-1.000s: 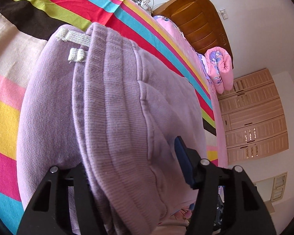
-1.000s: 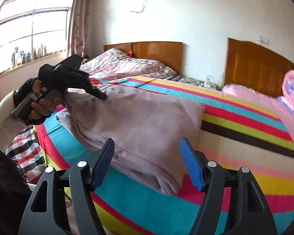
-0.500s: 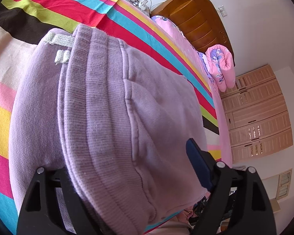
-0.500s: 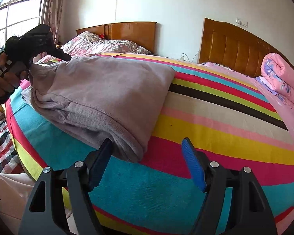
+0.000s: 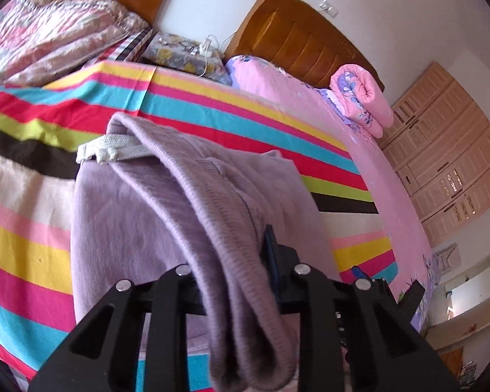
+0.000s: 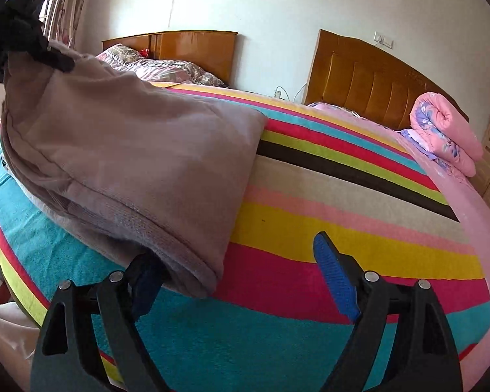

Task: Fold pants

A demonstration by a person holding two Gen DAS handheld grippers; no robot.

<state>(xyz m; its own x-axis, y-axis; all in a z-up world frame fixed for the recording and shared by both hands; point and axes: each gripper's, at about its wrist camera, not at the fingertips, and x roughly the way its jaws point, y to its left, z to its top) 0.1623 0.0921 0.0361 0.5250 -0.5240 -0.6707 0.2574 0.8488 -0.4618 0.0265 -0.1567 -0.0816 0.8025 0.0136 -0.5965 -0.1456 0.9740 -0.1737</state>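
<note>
You've got a striped blanket [image 6: 343, 228] over the bed, a rolled pink quilt [image 6: 447, 130] by the wooden headboard [image 6: 369, 75], a crumpled floral duvet [image 5: 49, 39] behind, a wardrobe [image 5: 441, 150] on the right.

Left gripper [image 5: 235, 261] closing on the pants [image 5: 212, 202] waistband, now lifted; right gripper [image 6: 241, 281] opening wider

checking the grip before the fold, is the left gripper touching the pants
Touching. In the left wrist view the left gripper has its fingers closing on the ribbed waistband of the purple pants, which is bunched between them and drapes over the front.
</note>
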